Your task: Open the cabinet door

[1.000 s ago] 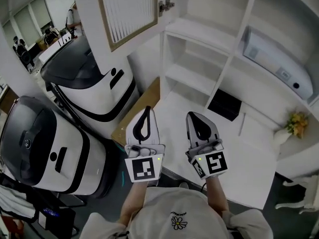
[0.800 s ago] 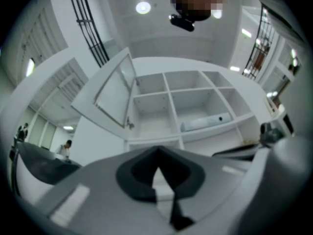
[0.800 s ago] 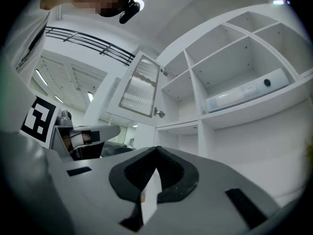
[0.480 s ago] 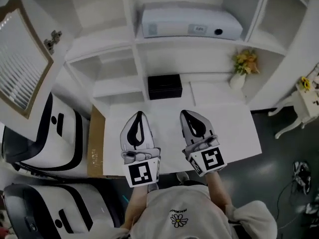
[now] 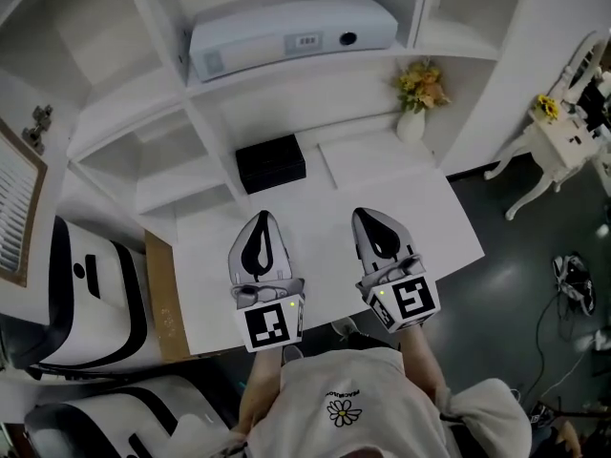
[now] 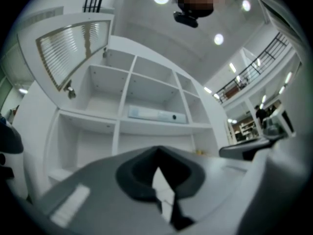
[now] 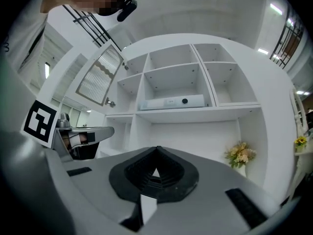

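The white cabinet's slatted door (image 5: 13, 208) stands swung open at the far left of the head view, hinge (image 5: 40, 119) showing; it also appears as the slatted door (image 6: 73, 48) in the left gripper view and as the door (image 7: 100, 75) in the right gripper view. My left gripper (image 5: 261, 218) and right gripper (image 5: 371, 215) hover side by side over the white counter (image 5: 439, 232), pointing at the open shelves, away from the door. Both have their jaws shut with nothing between them. The left gripper (image 6: 157, 149) and right gripper (image 7: 157, 149) show tips meeting.
A black box (image 5: 270, 162) sits on the counter just ahead of the left gripper. A white device (image 5: 286, 27) lies on a shelf, a flower vase (image 5: 415, 98) stands at the right. White-and-black machines (image 5: 86, 284) stand left; a small white table (image 5: 558, 141) stands right.
The view and both grippers have swung right, from beside the open door to the middle of the shelves. The door has slid to the left edge. Both jaws stayed shut.
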